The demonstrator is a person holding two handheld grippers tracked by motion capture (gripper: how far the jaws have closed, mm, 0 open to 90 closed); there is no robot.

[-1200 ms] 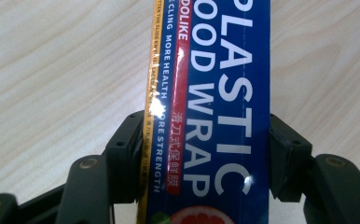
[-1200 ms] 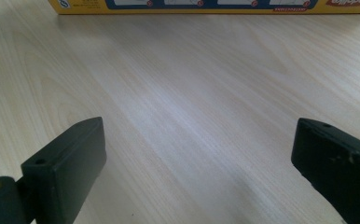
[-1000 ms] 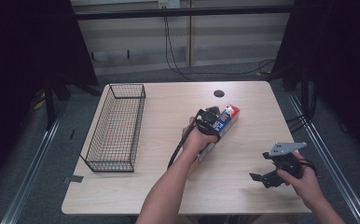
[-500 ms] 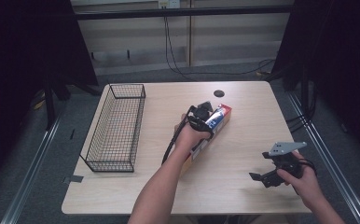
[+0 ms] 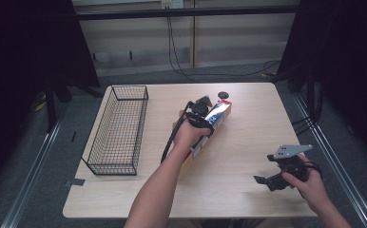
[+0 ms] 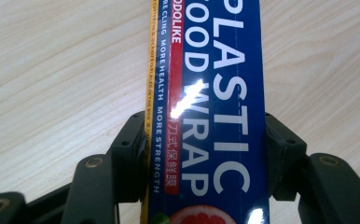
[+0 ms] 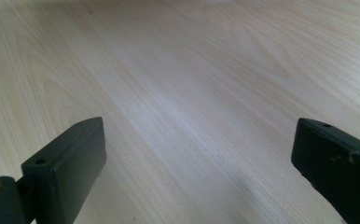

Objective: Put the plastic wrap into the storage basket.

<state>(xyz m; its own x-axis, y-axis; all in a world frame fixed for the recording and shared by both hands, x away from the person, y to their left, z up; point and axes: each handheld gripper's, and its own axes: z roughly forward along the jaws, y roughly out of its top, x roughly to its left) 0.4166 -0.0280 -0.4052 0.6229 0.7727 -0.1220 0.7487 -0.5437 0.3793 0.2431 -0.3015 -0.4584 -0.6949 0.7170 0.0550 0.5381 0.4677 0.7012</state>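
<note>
1. Now my left gripper (image 5: 201, 114) is clamped across the plastic wrap box (image 5: 213, 124), mid-table.
2. Its long axis points toward the table's far right corner; wire basket (image 5: 117, 128) lies along the left edge.
3. My right gripper (image 5: 273, 179) rests with jaws apart.

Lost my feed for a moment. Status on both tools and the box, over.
Left tool shut on plastic wrap box, one end raised off table. Right tool open, idle. Wire basket to the left, path unobstructed.

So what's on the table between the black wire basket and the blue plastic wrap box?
Bare wood, in the high view: nothing lies between the black wire basket and the blue plastic wrap box.
</note>
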